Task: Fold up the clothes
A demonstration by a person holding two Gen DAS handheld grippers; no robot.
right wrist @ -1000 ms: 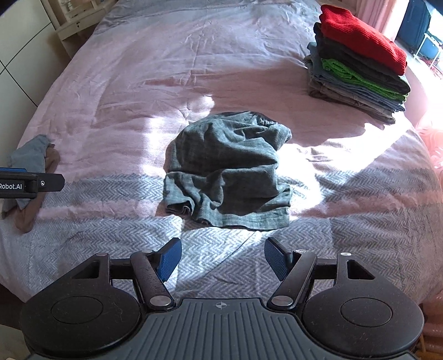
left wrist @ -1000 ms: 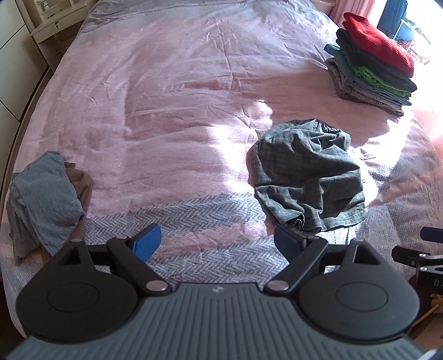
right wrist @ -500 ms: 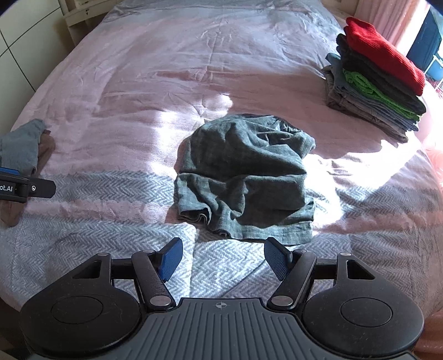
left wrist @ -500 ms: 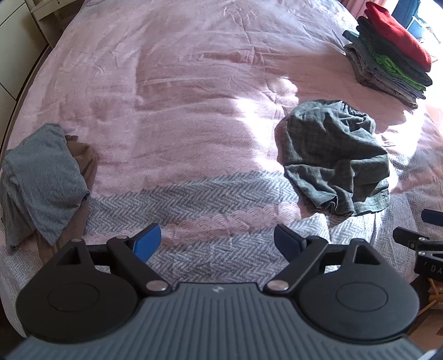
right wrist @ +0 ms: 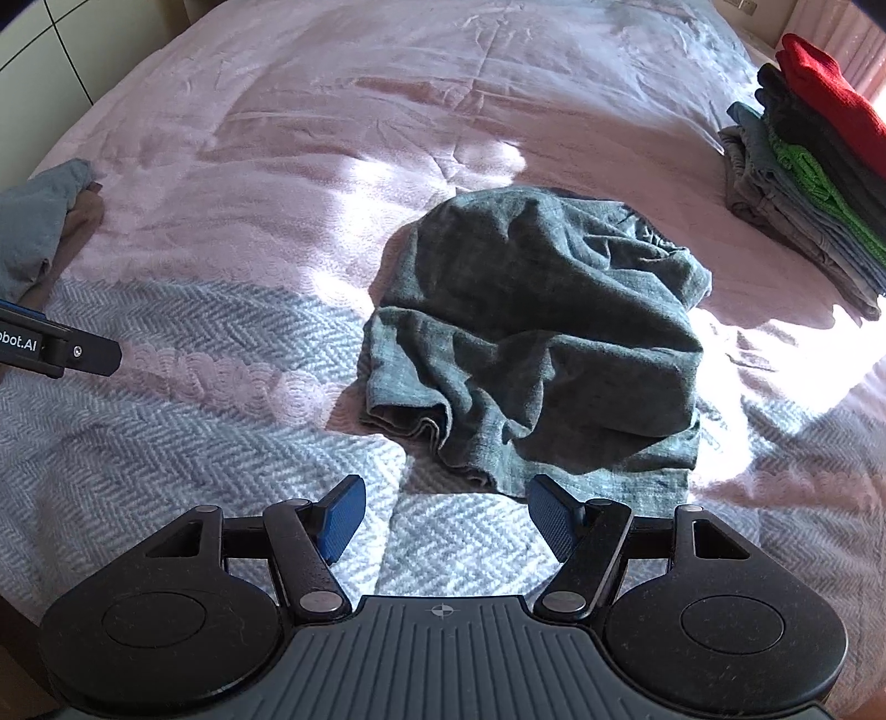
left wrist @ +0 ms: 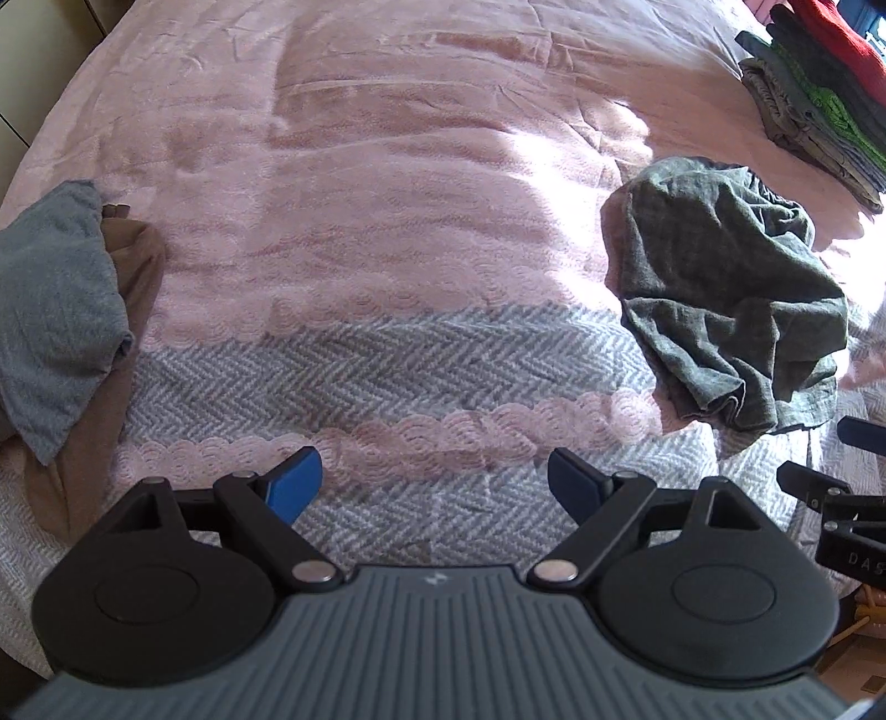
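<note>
A crumpled grey-green garment [right wrist: 531,343] lies bunched on the pink bedspread, also at the right of the left wrist view as the same garment [left wrist: 725,299]. My right gripper [right wrist: 446,518] is open just short of its near hem, nothing between the blue pads. My left gripper [left wrist: 434,484] is open over the grey herringbone band, well left of the garment, holding nothing. A grey-blue cloth [left wrist: 50,310] lies over a brown one [left wrist: 133,260] at the bed's left edge.
A stack of folded clothes [right wrist: 803,183] with a red piece on top sits at the far right of the bed, seen too as the stack [left wrist: 814,94]. The bedspread [right wrist: 332,111] stretches wide and bare beyond. White cupboard fronts [right wrist: 66,39] stand at the left.
Both grippers have come lower and closer to the bed. The right one has closed in on the garment's near hem; the left has swung leftward, so the garment sits further right in its view.
</note>
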